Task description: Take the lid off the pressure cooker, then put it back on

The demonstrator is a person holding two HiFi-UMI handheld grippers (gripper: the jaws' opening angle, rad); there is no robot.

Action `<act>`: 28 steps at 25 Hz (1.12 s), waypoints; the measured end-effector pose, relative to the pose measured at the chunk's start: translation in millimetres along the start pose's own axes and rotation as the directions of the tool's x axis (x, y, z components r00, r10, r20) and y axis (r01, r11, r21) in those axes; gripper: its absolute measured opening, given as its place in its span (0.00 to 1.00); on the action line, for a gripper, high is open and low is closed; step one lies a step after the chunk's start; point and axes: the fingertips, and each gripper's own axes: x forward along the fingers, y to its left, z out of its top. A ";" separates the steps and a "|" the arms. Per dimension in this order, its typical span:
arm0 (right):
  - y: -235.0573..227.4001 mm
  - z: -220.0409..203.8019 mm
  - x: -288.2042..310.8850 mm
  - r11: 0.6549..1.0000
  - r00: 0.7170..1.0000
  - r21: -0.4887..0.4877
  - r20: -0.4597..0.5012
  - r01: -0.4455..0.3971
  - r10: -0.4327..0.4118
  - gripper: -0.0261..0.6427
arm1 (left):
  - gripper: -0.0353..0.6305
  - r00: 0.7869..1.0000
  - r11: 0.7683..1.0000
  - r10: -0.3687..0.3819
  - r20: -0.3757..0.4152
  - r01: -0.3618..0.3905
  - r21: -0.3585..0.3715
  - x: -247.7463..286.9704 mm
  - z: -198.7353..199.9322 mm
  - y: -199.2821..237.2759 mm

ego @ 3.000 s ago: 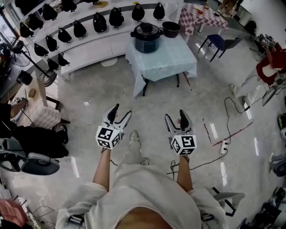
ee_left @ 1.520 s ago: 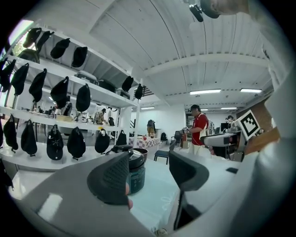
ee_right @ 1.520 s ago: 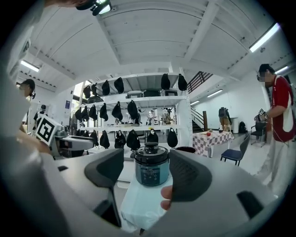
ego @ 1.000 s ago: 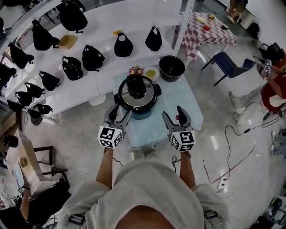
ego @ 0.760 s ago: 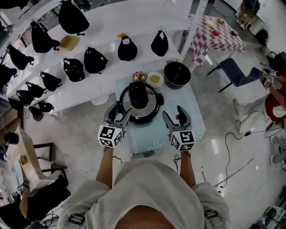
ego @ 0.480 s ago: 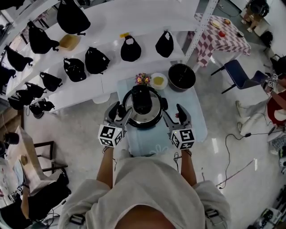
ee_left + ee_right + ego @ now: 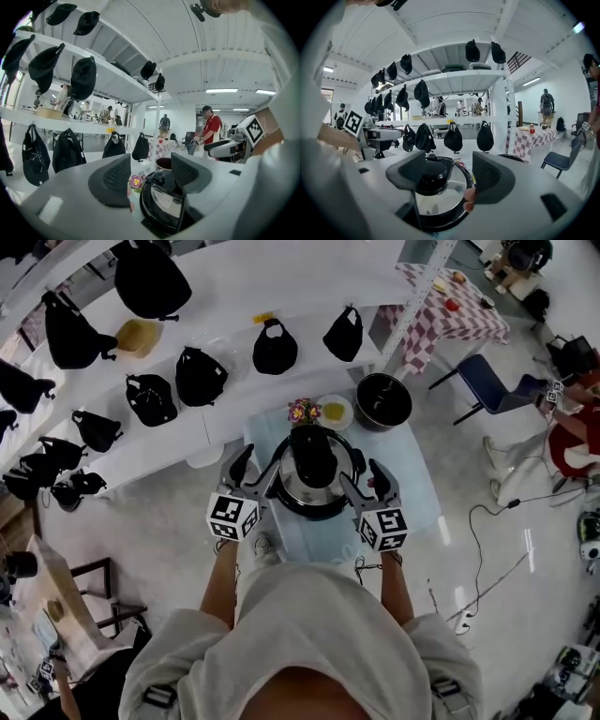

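Lid [image 7: 438, 193] beyond parted jaws — right gripper view

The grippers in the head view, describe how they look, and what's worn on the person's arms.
The left gripper and right gripper are grey, each with two tapering jaws lined with dark textured pads. Each carries a white cube printed with black square markers. The person's short sleeves are pale cream.

We find open air above the lid [image 7: 312, 465], bare table [image 7: 417, 493] to its right, flowers [image 7: 302, 412], plate [image 7: 335, 412], black pot [image 7: 382, 399] crowding behind.
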 end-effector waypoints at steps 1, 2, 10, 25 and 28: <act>3.6 -0.1 1.9 1.000 1.000 -0.009 -0.006 -0.002 0.002 0.49 | 0.44 1.000 1.000 -0.010 0.002 0.010 -0.003 1.1 -0.2 1.6; 7.2 -0.7 4.4 1.000 1.000 -0.023 -0.015 -0.008 0.007 0.49 | 0.44 1.000 1.000 -0.018 0.003 0.018 -0.006 2.3 -0.9 3.2; 43.6 -21.8 29.3 0.952 0.968 -0.232 -0.200 -0.198 0.153 0.49 | 0.44 0.999 0.999 -0.041 0.009 0.042 -0.026 1.7 -2.7 17.5; 64.6 -57.8 51.8 0.447 0.661 -0.529 -0.718 -0.721 0.216 0.50 | 0.44 1.000 0.999 -0.012 0.022 0.013 -0.050 -11.0 -7.9 24.4; 64.7 -61.0 58.1 0.419 0.600 -0.479 -0.768 -0.771 0.225 0.50 | 0.44 1.000 0.999 0.000 0.022 0.001 -0.049 -14.4 -8.8 22.6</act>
